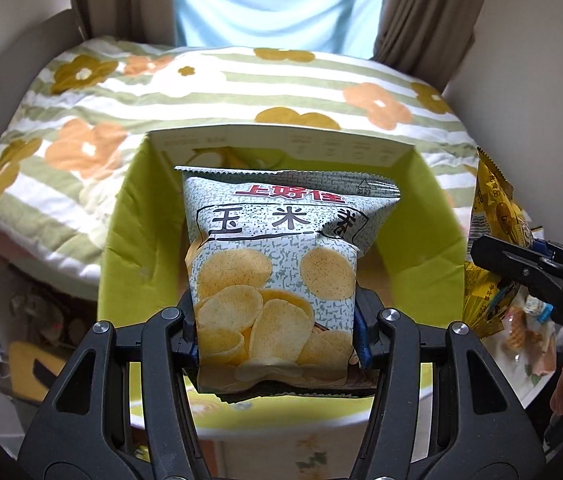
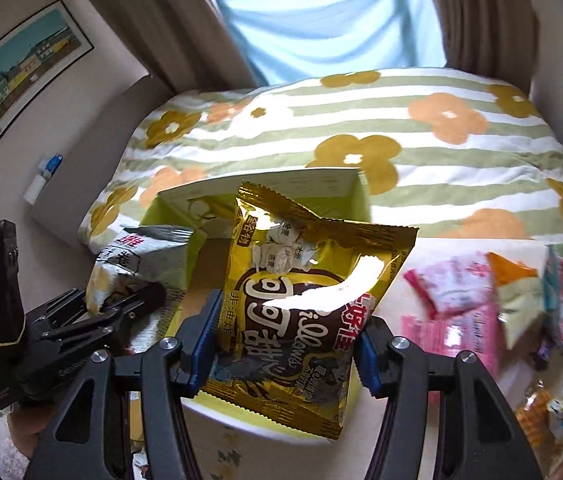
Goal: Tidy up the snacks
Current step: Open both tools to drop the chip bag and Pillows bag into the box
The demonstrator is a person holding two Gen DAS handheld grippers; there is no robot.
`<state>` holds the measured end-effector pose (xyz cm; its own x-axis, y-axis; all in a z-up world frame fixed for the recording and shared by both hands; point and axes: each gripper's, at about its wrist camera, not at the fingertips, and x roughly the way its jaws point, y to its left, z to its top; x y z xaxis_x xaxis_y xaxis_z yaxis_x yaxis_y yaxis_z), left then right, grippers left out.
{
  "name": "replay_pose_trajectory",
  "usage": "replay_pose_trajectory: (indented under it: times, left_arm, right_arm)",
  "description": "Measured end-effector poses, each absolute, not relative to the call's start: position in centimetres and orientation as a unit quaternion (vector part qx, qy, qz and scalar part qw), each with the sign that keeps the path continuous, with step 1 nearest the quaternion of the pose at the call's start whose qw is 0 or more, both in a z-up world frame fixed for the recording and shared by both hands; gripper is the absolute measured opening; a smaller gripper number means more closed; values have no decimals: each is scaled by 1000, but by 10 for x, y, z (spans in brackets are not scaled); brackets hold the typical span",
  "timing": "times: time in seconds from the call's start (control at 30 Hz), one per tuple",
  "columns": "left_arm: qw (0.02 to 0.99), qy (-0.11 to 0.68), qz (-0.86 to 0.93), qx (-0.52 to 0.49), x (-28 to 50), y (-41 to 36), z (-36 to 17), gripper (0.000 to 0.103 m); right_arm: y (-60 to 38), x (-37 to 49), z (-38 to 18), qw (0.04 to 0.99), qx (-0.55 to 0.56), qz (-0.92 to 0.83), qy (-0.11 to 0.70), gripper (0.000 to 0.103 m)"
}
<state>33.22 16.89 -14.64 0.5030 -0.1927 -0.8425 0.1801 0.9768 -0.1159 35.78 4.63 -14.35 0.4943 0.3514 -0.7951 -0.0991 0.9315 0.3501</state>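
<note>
My left gripper (image 1: pixel 277 332) is shut on a pale green corn-chip bag (image 1: pixel 277 264) and holds it upright over the open box with a lime-green inside (image 1: pixel 421 216). My right gripper (image 2: pixel 285 344) is shut on a gold and brown cocoa snack bag (image 2: pixel 301 300), held over the same box (image 2: pixel 353 184) at its right side. The right gripper and its gold bag (image 1: pixel 493 208) show at the right edge of the left wrist view. The left gripper (image 2: pixel 121 300) and the chip bag (image 2: pixel 129 256) show at the left of the right wrist view.
Several loose snack packets (image 2: pixel 481 300) lie on the table right of the box. A bed with a striped flower quilt (image 1: pixel 201 92) stands behind. Curtains (image 2: pixel 321 20) and a framed picture (image 2: pixel 25 68) are on the walls.
</note>
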Motion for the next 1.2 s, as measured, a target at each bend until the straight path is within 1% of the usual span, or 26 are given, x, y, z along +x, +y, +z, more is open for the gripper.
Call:
replay_pose_trajectory:
  times: [0.17,0.2,0.23,0.27,0.3,0.37,0.63,0.73,0.77,0.8,0.83,0.97,1.2]
  left_arm:
    - [861,497,-107,6,351,179,-164,50]
    - [860,499,-110,6,354,179,-166,51]
    - [859,499,-112,5,355,181,-168,54]
    - [860,498,-116,2,355,180,-168,62]
    - [861,495,-115,1,354,181,-168,80]
    - [870,483,-103,7,349,186,-163,103]
    - [872,482,-81,-12,321,213,-156,103]
    - [875,477,-76,-23,311,221,-153,103]
    - [877,475,-74,-24,308,225,-151,103]
    - [878,472,-73,-23,305,226,-149,103]
    - [880,469,-71,-21,301,227,-147,103]
    - [885,461,-67,-10,291,231,-139,103]
    - [892,446,-73,-13,273,234,-128,103]
  right_arm:
    - [65,373,-156,844,124,133,505,54]
    - [68,374,-157,842,122,132,508,54]
    - [69,378,-160,840,122,129,512,54]
    - [69,378,-161,839,122,128,514,54]
    - [68,379,-161,838,123,128,516,54]
    - [68,381,-162,837,123,125,518,54]
    - [75,383,-171,833,108,119,530,54]
    - [82,384,-173,838,106,126,521,55]
    - [84,384,-174,840,102,124,518,63]
    - [87,384,-175,844,93,122,513,75]
    - [88,383,-175,848,86,120,508,102]
    - [91,372,-171,869,62,124,475,103]
    - [93,347,-156,868,51,129,477,103]
